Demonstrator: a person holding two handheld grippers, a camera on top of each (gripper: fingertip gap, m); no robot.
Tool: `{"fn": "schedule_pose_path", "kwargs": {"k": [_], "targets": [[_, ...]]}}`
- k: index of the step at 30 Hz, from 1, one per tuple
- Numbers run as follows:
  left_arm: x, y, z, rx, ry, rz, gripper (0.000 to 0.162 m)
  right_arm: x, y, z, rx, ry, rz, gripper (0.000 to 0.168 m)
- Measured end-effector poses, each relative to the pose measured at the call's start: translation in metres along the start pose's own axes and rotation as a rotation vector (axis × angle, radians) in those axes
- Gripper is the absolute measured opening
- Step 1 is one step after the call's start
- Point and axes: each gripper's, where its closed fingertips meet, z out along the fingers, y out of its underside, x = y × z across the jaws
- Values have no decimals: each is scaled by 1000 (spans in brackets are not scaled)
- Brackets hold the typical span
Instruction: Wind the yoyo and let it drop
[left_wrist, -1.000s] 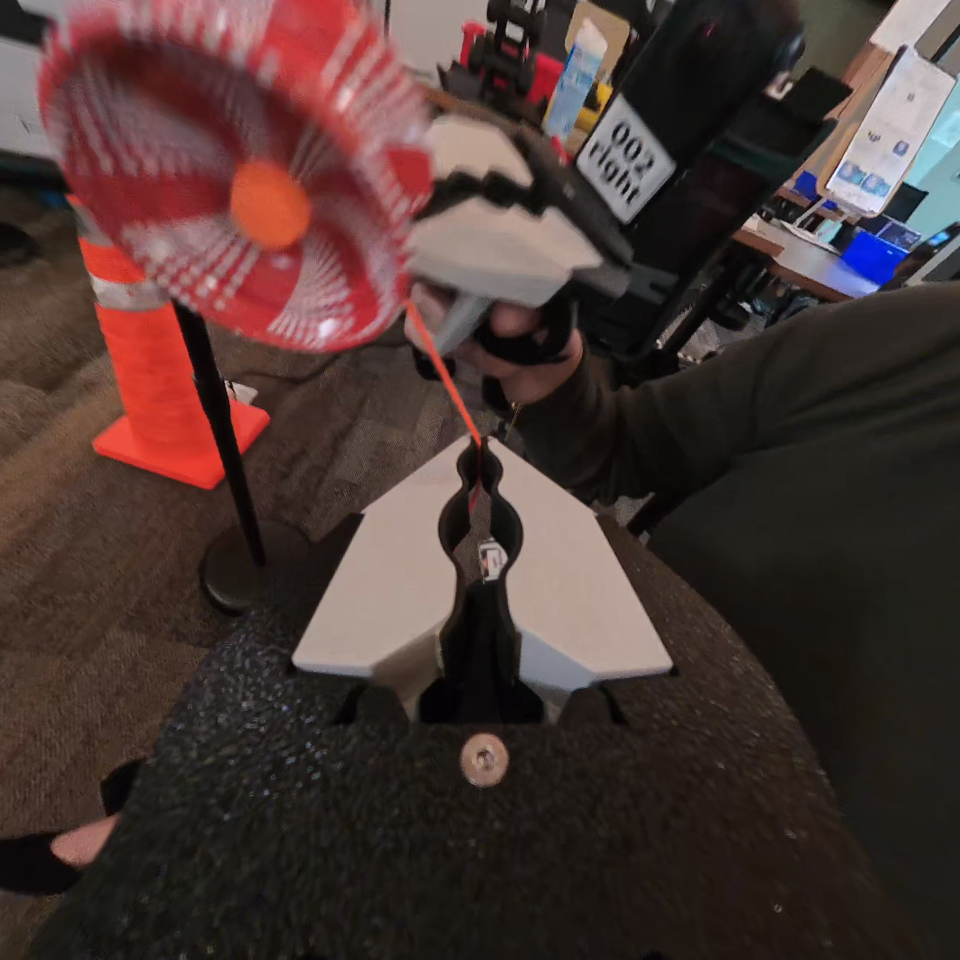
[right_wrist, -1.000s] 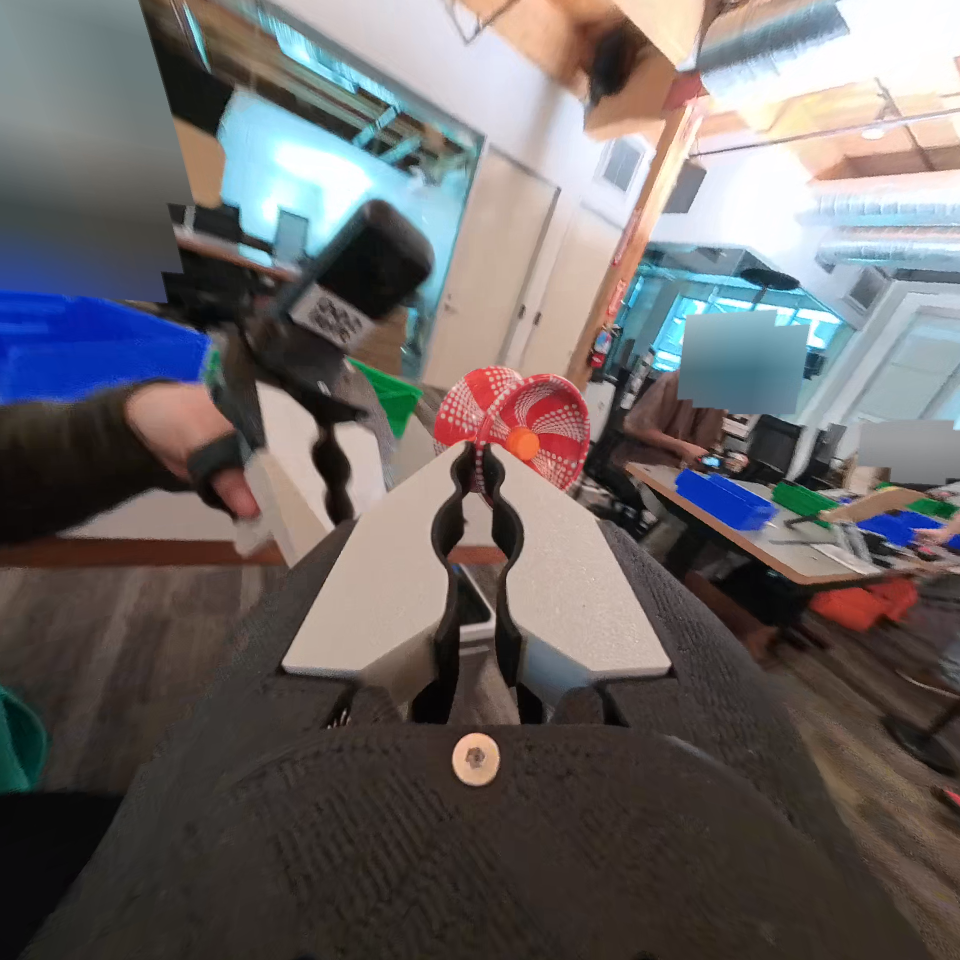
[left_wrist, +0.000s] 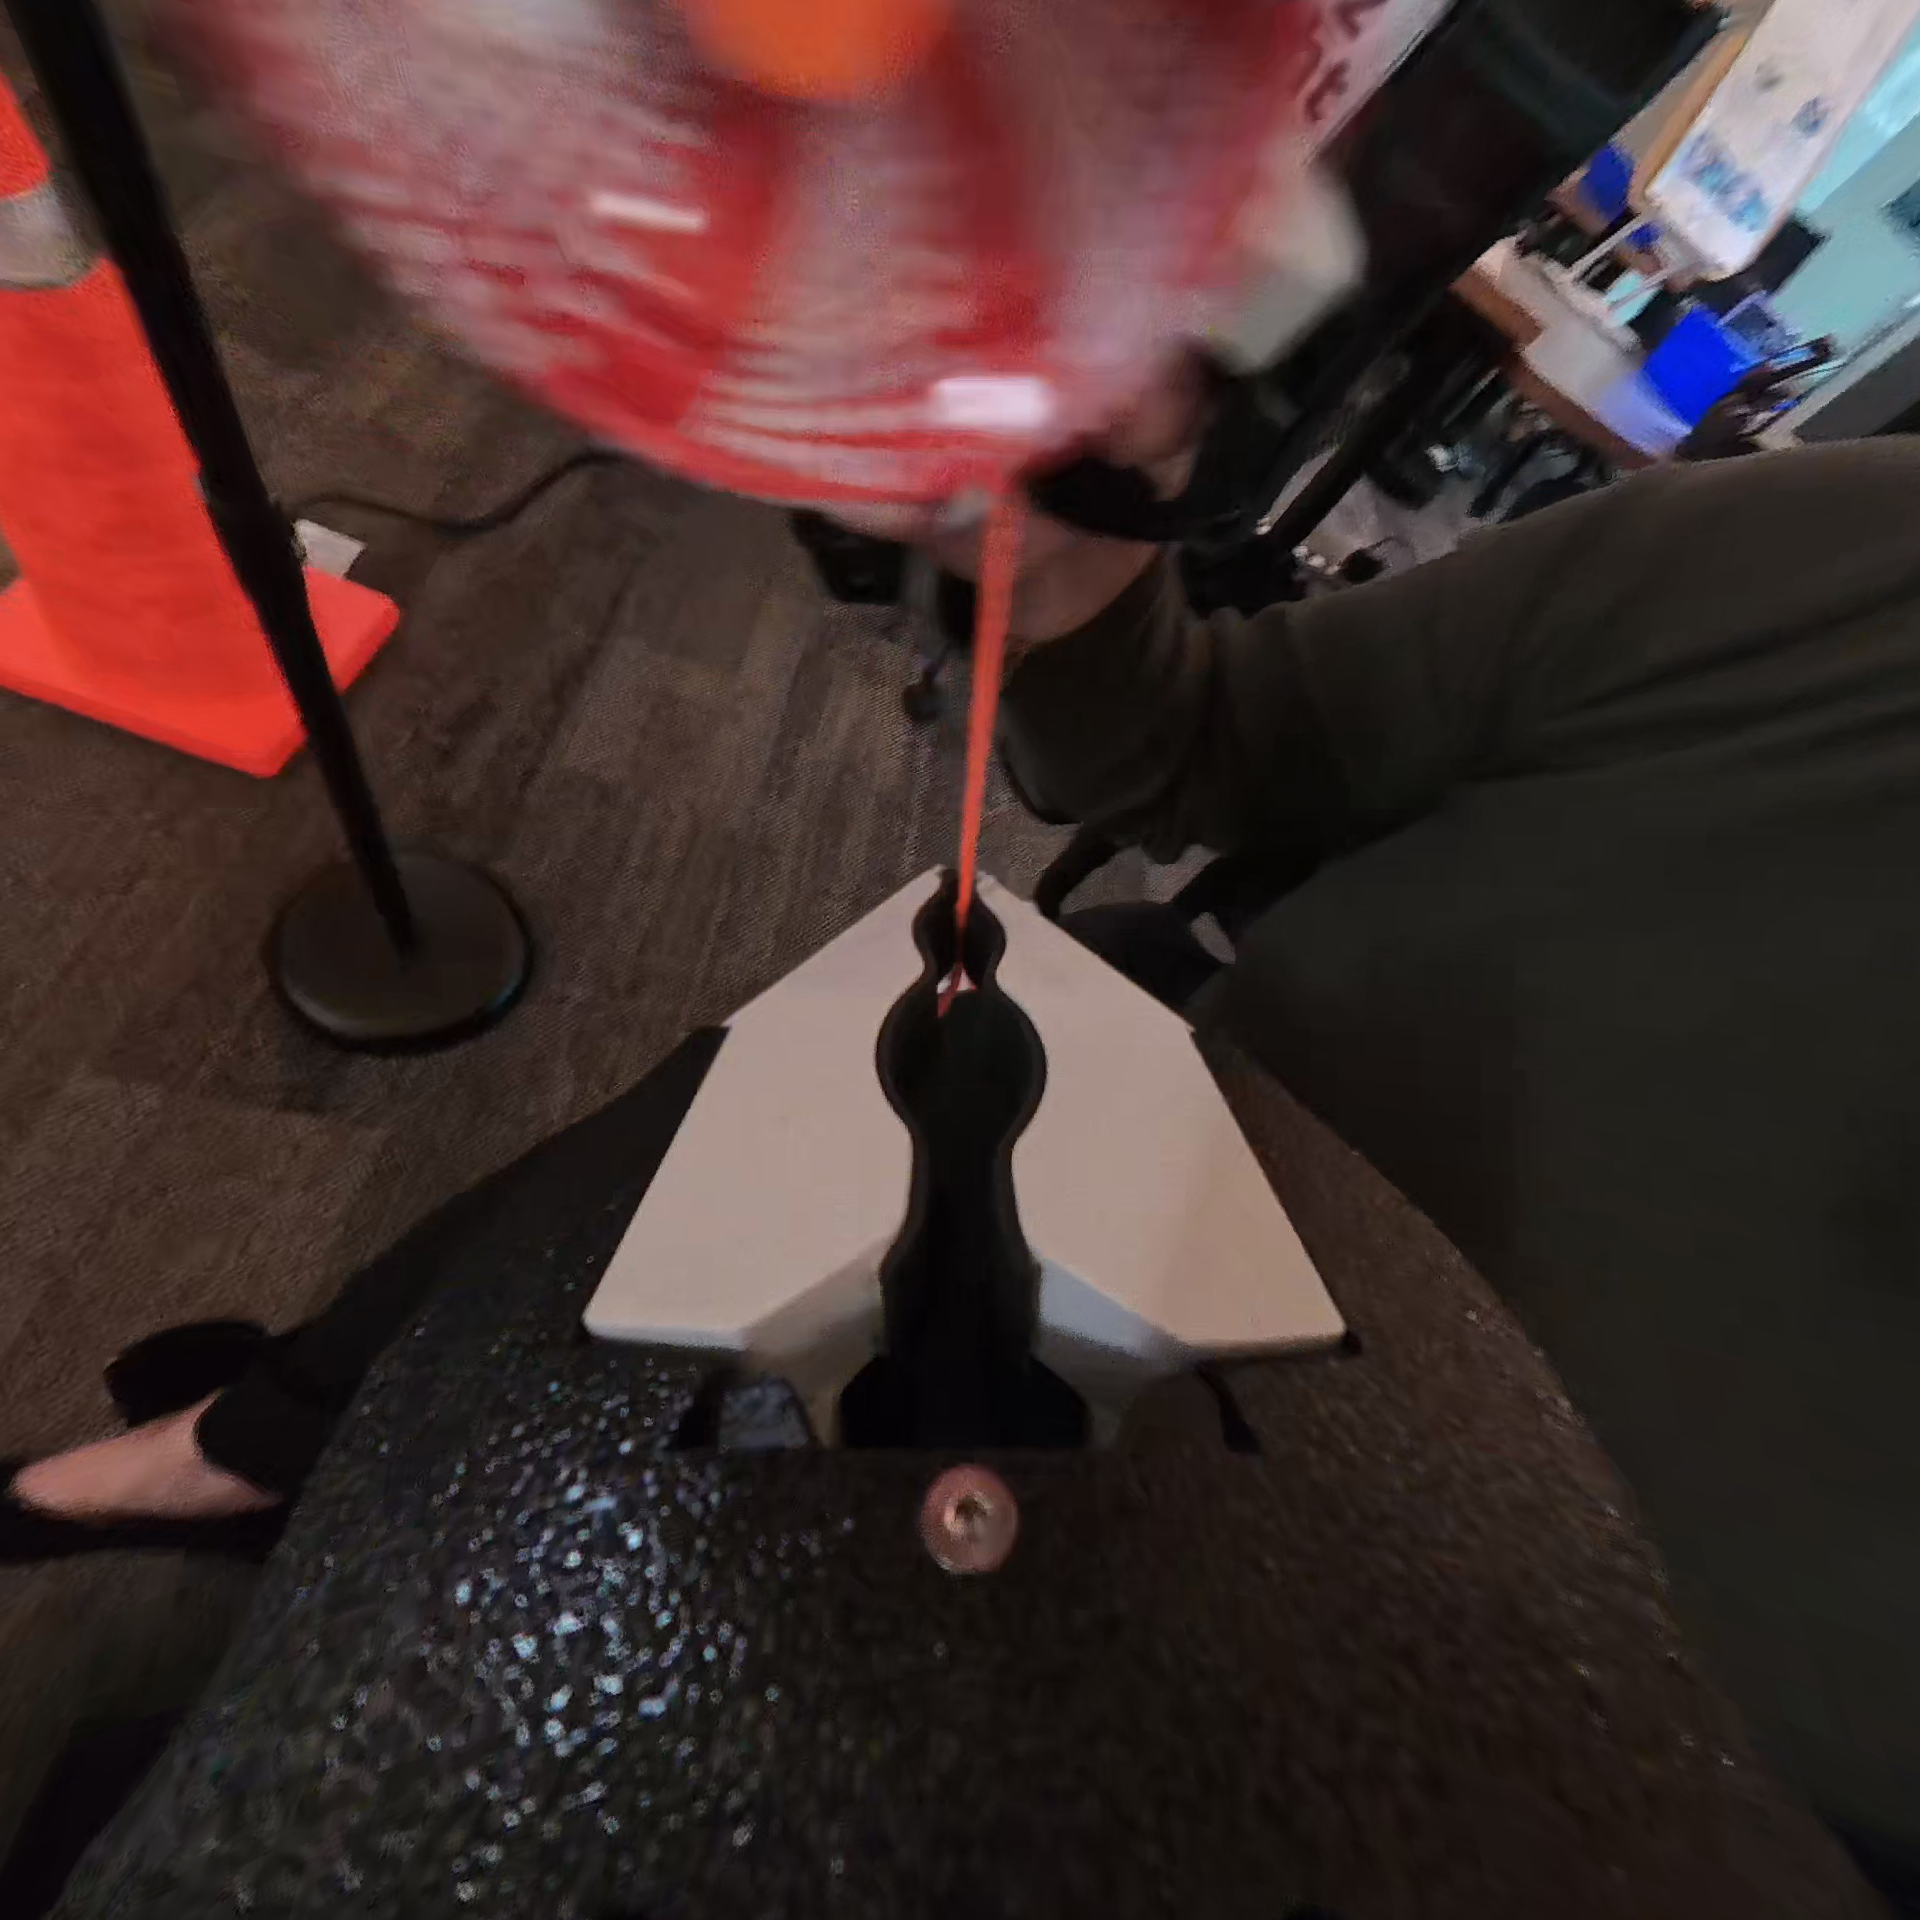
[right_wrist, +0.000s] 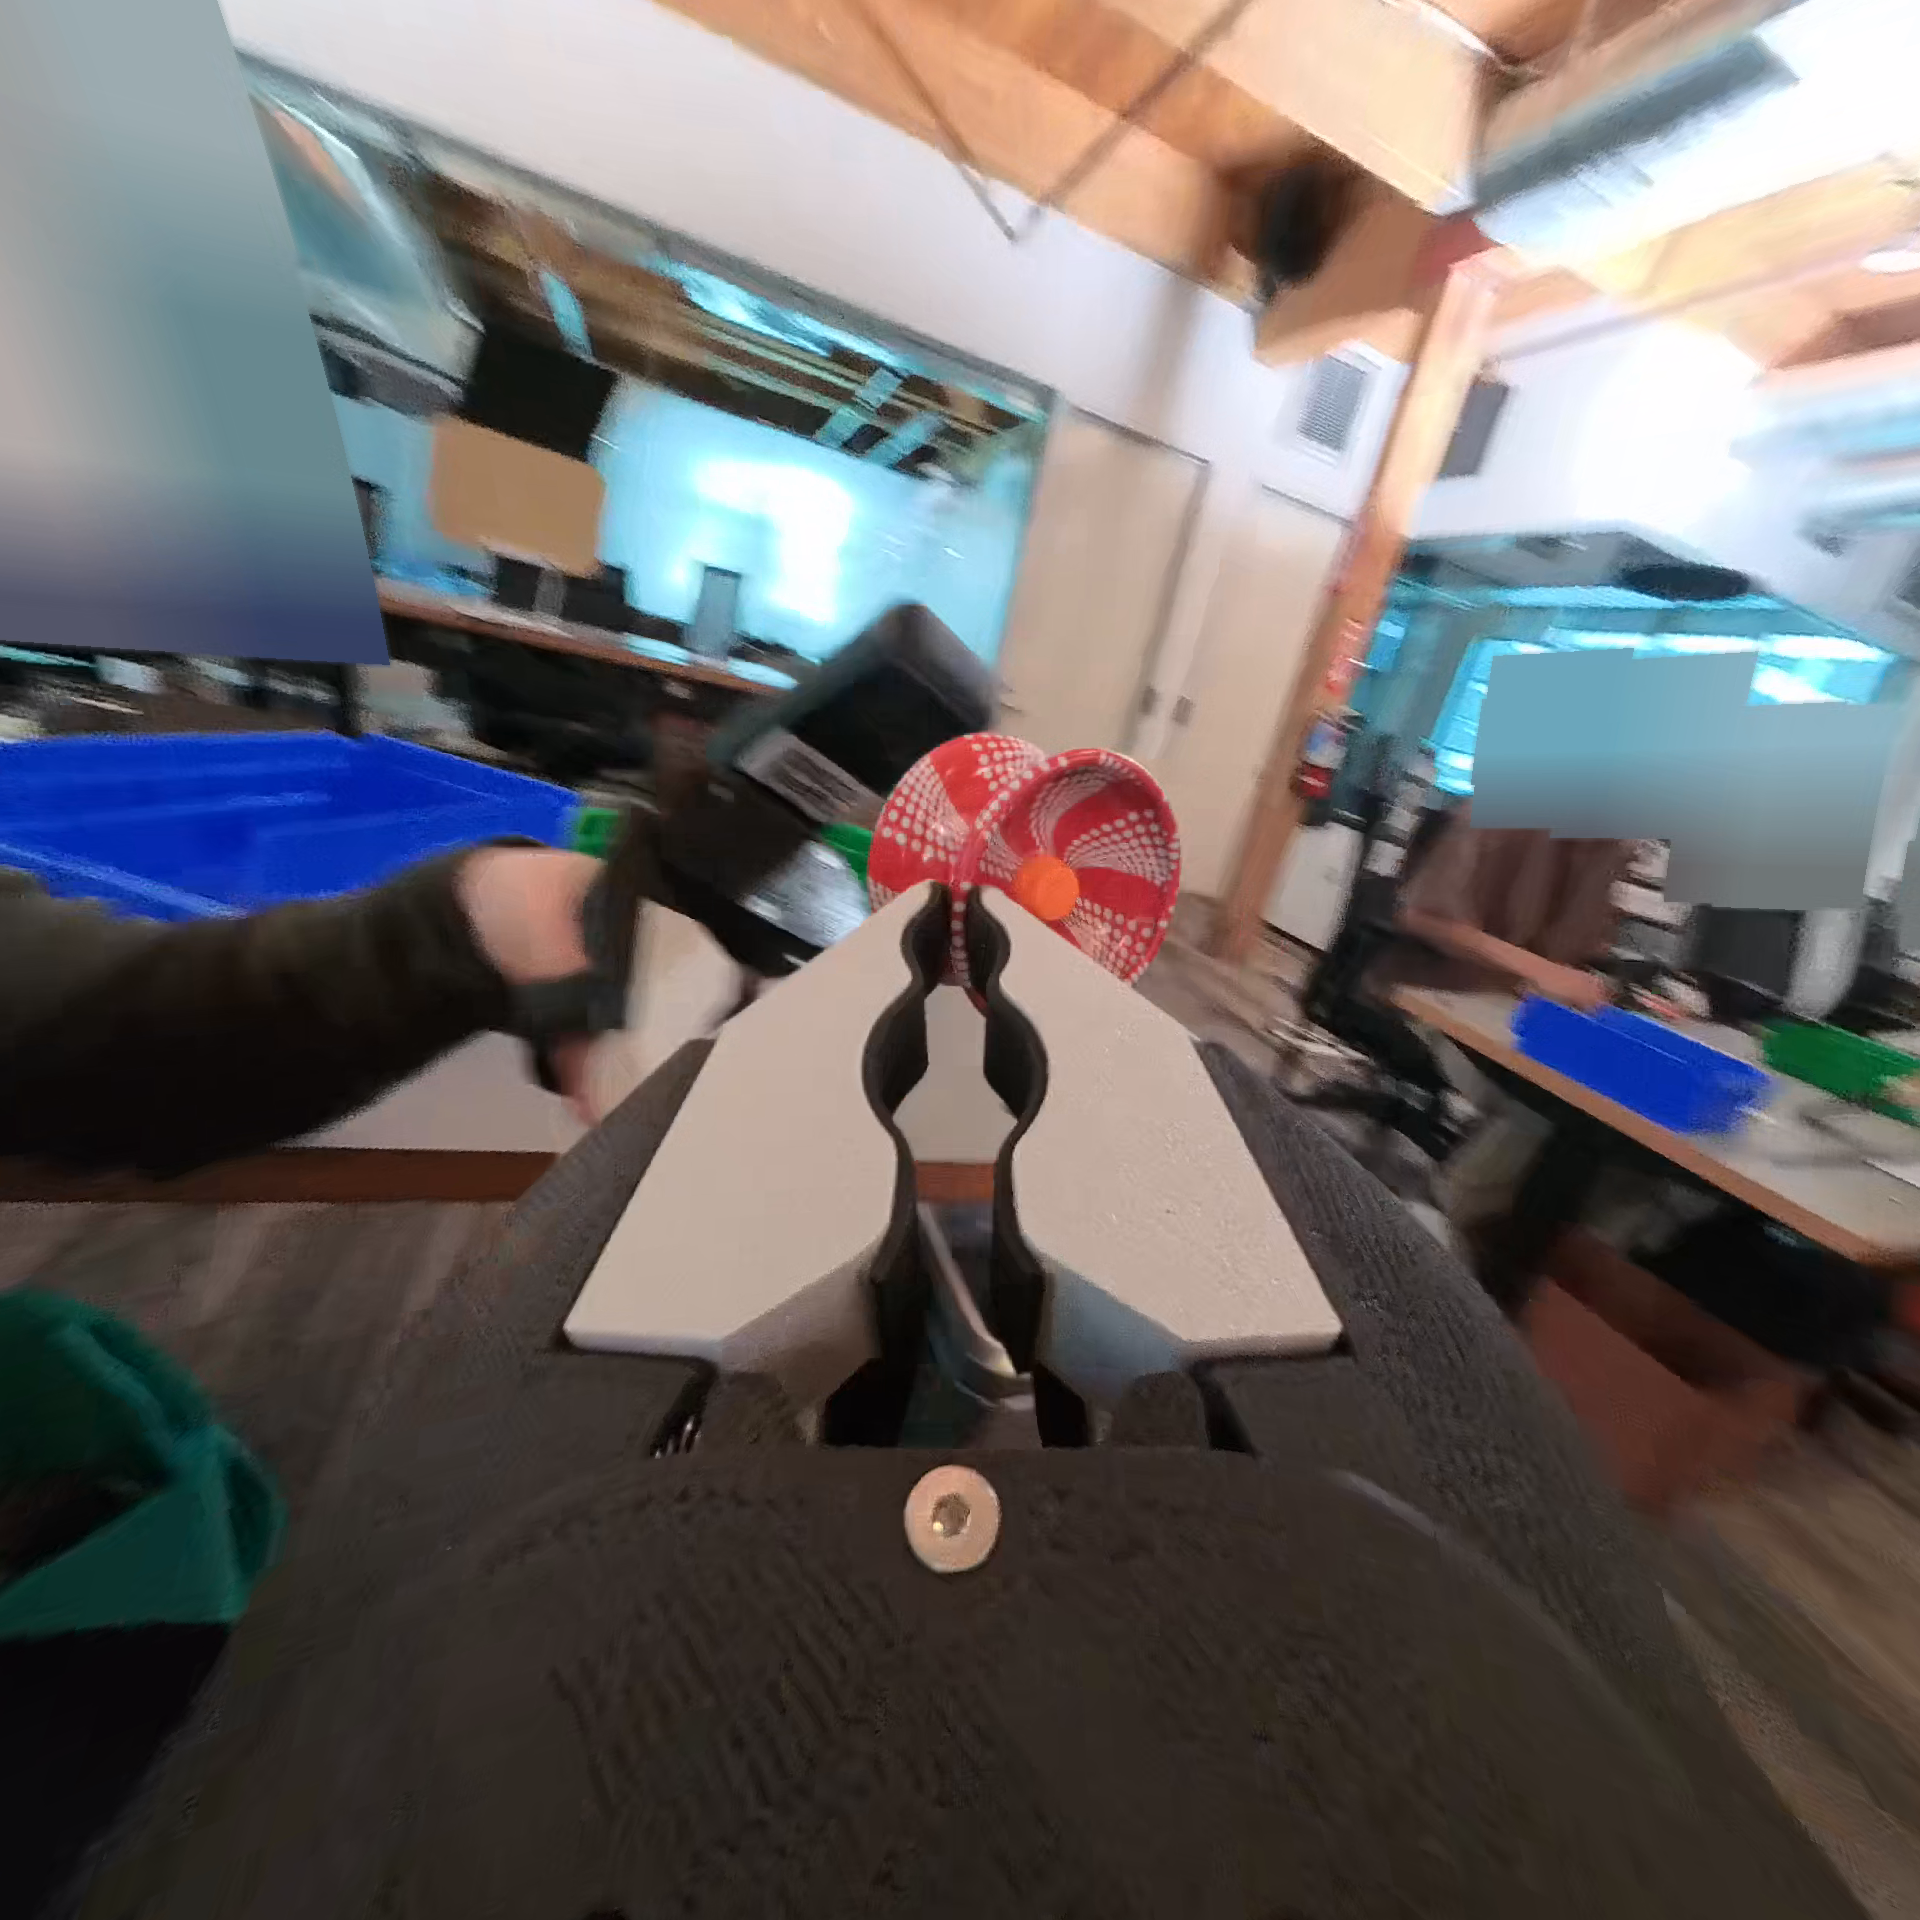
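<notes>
The right gripper (right_wrist: 956, 914) has its tips clenched in the groove of the red-and-white yoyo (right_wrist: 1023, 847), pinching it at the waist between the two flared halves, so the toy sits right at the front of that gripper with its orange hub (right_wrist: 1044, 885) facing off to one side. The left gripper (left_wrist: 961, 914) is squeezed closed on the orange string (left_wrist: 987, 686), which runs taut from between its tips straight ahead and up to the yoyo (left_wrist: 748, 260), a big blurred red disc just beyond and above them. That blur reads to me as fast motion, most likely from the winding.

As for progress, I'd judge the winding well under way but not finished: a stretch of free string is left between the left gripper and the yoyo, short enough that the two grippers are close together, the left one's black body (right_wrist: 821, 821) just beside the toy in the right wrist view. How many turns lie in the groove I can't tell; the tips hide it. The drop has not happened, since the yoyo is firmly held. What remains, as I see it, is to take up the last slack, then loosen the right gripper while the left keeps hold of the string. Below them is only carpet (left_wrist: 644, 727).
</notes>
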Motion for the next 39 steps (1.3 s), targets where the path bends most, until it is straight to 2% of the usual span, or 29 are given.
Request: {"fn": "schedule_pose_path", "kwargs": {"k": [2, 4, 7, 11, 15, 19, 22, 27, 31, 33, 35, 37, 39], "targets": [[-23, 2, -6, -7, -109, 4, 0, -26, -13, -3, 69, -180, 45, 1], [-42, -6, -24, 56, -200, -5, 0, -53, -20, -11, 102, -347, 41, 0], [-48, -31, -59, 240, -232, -18, 0, -80, -8, -14, 11, -470, -71, 1], [-28, -60, -100, 440, -236, 48, 0, -75, 31, -6, -216, -410, -205, 1], [9, -70, -115, 494, -181, 125, 0, -41, 47, 4, -318, -204, -253, 1], [36, -63, -95, 404, -102, 157, 0, -9, 42, 9, -299, 7, -251, 1], [46, -49, -65, 289, -3, 156, 0, -3, 29, 10, -202, 54, -163, 1], [23, -24, -27, 133, -9, 77, 0, -8, 4, 5, -42, 10, -50, 1], [-8, -26, -38, 158, -164, 59, 0, -36, -19, -5, 88, -198, 20, 1], [-22, -34, -54, 207, -276, 86, 0, -56, -19, -9, 62, -310, -12, 1], [-22, -46, -71, 288, -321, 121, 0, -72, -5, -9, -32, -380, -88, 1], [-11, -57, -86, 362, -320, 157, 0, -73, 15, -5, -147, -367, -170, 1], [0, -62, -96, 399, -315, 186, 0, -61, 28, 2, -219, -273, -243, 1]]}}
